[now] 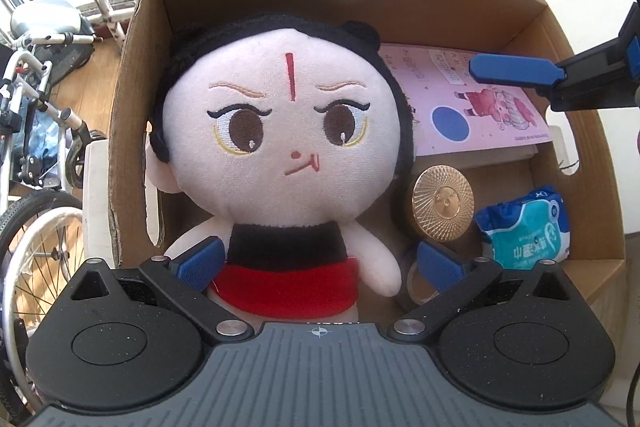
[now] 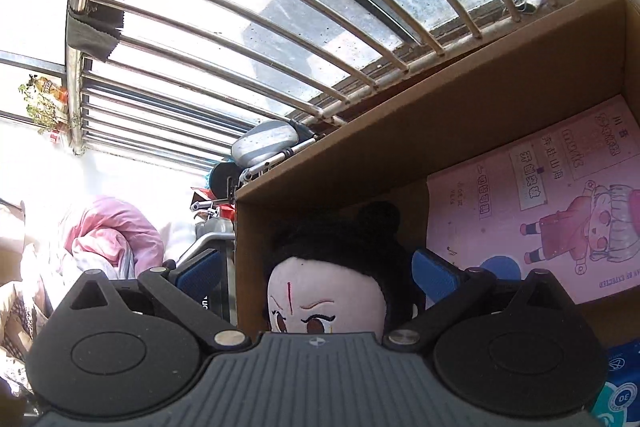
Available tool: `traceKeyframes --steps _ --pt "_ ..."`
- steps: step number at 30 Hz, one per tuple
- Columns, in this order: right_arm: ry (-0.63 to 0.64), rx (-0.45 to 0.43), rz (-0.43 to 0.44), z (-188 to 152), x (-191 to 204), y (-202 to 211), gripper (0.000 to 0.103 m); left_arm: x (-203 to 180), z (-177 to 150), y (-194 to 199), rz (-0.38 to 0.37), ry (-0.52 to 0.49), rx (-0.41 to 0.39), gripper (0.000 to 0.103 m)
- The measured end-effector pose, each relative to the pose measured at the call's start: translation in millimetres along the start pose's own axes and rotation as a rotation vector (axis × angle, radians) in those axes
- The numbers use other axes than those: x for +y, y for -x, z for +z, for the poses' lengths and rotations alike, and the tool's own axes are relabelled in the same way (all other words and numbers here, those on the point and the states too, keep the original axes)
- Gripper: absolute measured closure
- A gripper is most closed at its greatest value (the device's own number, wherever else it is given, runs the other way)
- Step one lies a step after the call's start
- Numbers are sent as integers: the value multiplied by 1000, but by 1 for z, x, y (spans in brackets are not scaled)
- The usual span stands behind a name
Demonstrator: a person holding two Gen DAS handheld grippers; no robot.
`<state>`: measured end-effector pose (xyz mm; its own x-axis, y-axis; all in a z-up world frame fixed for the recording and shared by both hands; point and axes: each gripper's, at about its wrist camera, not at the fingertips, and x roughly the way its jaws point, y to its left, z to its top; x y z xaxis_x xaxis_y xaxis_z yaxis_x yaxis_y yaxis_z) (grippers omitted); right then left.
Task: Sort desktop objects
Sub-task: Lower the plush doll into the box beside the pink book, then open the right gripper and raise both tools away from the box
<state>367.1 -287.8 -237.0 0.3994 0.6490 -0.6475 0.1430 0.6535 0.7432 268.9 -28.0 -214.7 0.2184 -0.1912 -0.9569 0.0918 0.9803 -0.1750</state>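
the left gripper point(image 1: 318, 261) hangs over the near edge of the cardboard box point(image 1: 136, 99) with its blue pads spread wide, gripping nothing; the plush doll point(image 1: 280, 147) sits directly ahead between them, its torso in the gap, and i cannot tell whether either pad touches it. the doll faces this claw, propped in the left part of the box with its black hair close to the far wall. ahead and to the right of the claw a gold round lid point(image 1: 443, 201) stands just beside the doll's head, a tape roll point(image 1: 420, 281) lies by the right pad, and a blue tissue pack point(image 1: 524, 227) rests further right by the side wall. beyond them lies a pink booklet point(image 1: 472, 99) on the box floor. the right gripper point(image 2: 316, 269) is also spread apart and holds nothing; it hovers above the box, the doll's head point(image 2: 324, 303) just below and ahead of it, the booklet point(image 2: 540, 203) ahead to its right. one of its blue fingers point(image 1: 516, 69) shows above the booklet in the left view.
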Motion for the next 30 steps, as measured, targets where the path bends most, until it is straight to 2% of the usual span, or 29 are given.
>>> traceKeyframes --steps 2,4,8,20,25,30 --pt "-12 22 -12 6 -8 -13 5 0 -1 -3 9 -1 0 0" --pt "-31 64 -21 6 -16 -29 13 -2 -1 -3 14 -4 -2 0" --pt "-55 158 -16 -5 -25 -53 24 -3 -1 -4 22 -5 -3 0" --pt "-50 160 -12 -9 -23 -43 23 -2 -3 -1 23 13 -21 0" --pt "21 94 -29 -17 -3 -3 15 1 -3 17 -4 48 -46 0" --pt "106 3 -81 -37 24 60 5 -3 -11 56 -30 32 -104 0"
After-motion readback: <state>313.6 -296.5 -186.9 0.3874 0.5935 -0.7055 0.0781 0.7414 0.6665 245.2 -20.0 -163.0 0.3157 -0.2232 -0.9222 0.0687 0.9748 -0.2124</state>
